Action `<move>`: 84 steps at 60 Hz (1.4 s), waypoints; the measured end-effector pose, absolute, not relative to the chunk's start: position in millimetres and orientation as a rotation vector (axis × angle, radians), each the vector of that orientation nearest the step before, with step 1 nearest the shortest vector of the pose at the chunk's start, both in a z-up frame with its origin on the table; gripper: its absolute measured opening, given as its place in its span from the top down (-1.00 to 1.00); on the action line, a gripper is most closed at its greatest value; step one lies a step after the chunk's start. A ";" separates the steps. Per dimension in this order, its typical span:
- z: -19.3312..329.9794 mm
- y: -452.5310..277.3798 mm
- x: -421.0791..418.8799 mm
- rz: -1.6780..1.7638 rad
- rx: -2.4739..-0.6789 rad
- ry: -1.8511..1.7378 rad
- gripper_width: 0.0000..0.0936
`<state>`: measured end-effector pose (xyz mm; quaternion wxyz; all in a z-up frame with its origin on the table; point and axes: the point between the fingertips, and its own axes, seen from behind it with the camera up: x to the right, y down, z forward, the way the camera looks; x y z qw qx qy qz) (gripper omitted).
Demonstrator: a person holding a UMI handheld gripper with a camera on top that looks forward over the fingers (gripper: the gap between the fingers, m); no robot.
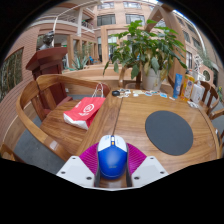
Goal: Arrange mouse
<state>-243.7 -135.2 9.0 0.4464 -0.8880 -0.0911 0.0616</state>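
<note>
The gripper (112, 170) was at the bottom middle of the frame. Its two fingers were closed on a blue mouse (112, 158), and the pink pads (89, 155) pressed on it from both sides. The mouse looked lifted a little off the wooden table (128, 128), though it was hard to be sure, because the fingers hid its lower part. A thin cord (113, 115) ran up from the mouse toward the middle of the frame. I think the mouse was held this way so it could be carried to a better spot.

A round dark mat (169, 131) lay on the table at the right of the frame, a bit beyond the fingers. That looked like the place where the mouse belonged, so I guess the next move was to bring it over there and set it down. The cord could drag or catch on the way.

A red packet (85, 109) lay near the table's left edge, in the left middle of the frame. A wooden chair (38, 112) stood at the left. A big green plant (140, 45) in a pot stood at the far side of the table, in the upper middle. A blue bottle (178, 84) stood at the upper right. Where the cord ended was too small to make out.
</note>
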 end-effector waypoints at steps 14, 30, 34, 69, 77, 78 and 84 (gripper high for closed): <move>204.1 -103.1 -229.1 0.320 -1.837 -0.196 0.23; 173.0 -22.4 -109.1 0.146 -1.913 -0.078 0.23; 110.0 -10.0 -86.5 0.093 -2.014 -0.076 0.23; 27.0 -44.0 -47.7 0.033 -2.226 -0.030 -0.78; 66.9 -78.3 -42.7 -0.018 -2.185 -0.027 -0.84; 72.6 -85.6 -42.2 -0.018 -2.180 -0.029 -0.84; 104.0 -119.3 -42.1 -0.027 -2.149 -0.022 -0.83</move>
